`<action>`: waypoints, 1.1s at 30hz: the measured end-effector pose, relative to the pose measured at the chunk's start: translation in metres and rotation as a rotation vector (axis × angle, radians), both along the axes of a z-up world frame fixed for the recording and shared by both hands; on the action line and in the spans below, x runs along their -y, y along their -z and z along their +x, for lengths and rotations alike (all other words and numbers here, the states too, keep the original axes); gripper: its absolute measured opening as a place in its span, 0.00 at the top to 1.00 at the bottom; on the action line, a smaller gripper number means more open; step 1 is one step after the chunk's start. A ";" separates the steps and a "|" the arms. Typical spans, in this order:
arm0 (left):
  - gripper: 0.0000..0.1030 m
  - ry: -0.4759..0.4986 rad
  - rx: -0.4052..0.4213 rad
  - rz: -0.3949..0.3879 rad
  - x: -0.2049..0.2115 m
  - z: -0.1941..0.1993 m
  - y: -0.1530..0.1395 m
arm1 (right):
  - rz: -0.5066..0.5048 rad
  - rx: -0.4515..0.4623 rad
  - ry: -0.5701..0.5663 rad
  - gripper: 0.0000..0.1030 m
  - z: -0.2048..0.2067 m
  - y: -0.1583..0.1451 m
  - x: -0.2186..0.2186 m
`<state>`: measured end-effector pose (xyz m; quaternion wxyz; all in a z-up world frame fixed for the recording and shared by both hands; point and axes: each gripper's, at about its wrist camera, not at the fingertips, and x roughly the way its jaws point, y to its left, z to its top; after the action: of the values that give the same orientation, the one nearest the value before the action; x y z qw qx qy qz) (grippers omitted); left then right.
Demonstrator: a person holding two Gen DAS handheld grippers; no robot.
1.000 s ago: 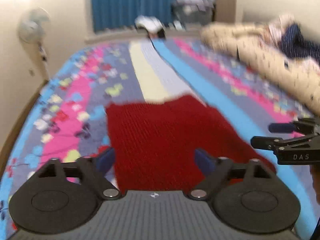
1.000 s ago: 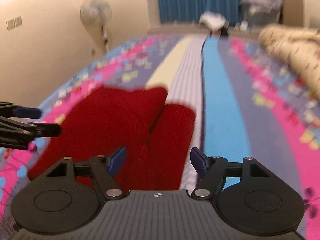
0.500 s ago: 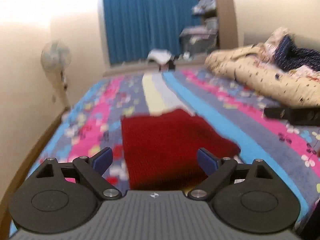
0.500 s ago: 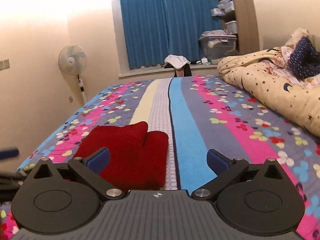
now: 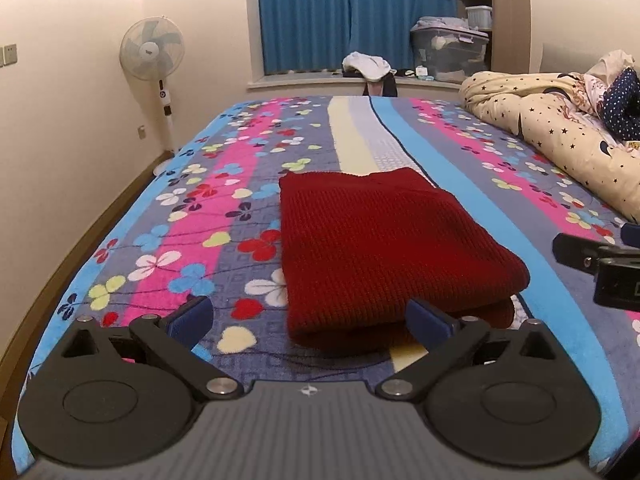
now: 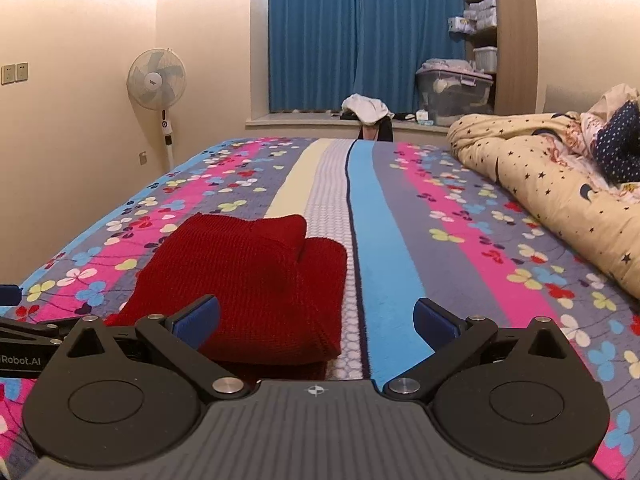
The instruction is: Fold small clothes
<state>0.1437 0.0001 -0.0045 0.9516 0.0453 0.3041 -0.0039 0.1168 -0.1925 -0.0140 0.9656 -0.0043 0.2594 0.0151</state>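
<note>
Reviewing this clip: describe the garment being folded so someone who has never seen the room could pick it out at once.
Start at the bed with the striped, flower-print cover that fills the room below the blue curtains. On its near end lies a dark red knit garment, folded into a thick rectangle. It is the only plain, solid-coloured item there, unlike the cream star-print duvet bunched along the right edge.

Left gripper (image 5: 307,317): jaws spread wide, blue-padded fingertips (image 5: 188,315) well apart, nothing between them, held low, pointing forward and level. Right gripper (image 6: 316,318): jaws likewise spread wide, blue pads (image 6: 434,320) apart, gripping nothing, same low forward pose. Both side by side, each one's black finger visible at edge of other's view
</note>
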 end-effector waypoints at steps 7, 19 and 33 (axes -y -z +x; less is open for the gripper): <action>0.01 0.012 -0.005 -0.010 0.004 0.002 0.001 | 0.019 -0.024 -0.004 0.01 0.005 0.003 -0.005; 0.01 -0.034 -0.043 -0.045 0.000 0.008 0.007 | 0.051 -0.056 -0.005 0.01 0.008 0.004 -0.003; 0.01 -0.026 -0.060 -0.052 0.001 0.009 0.008 | 0.056 -0.083 -0.022 0.01 0.012 0.009 -0.010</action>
<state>0.1524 -0.0009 -0.0124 0.9428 0.0164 0.3330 -0.0010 0.1293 -0.1827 -0.0230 0.9536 0.0204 0.2984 0.0330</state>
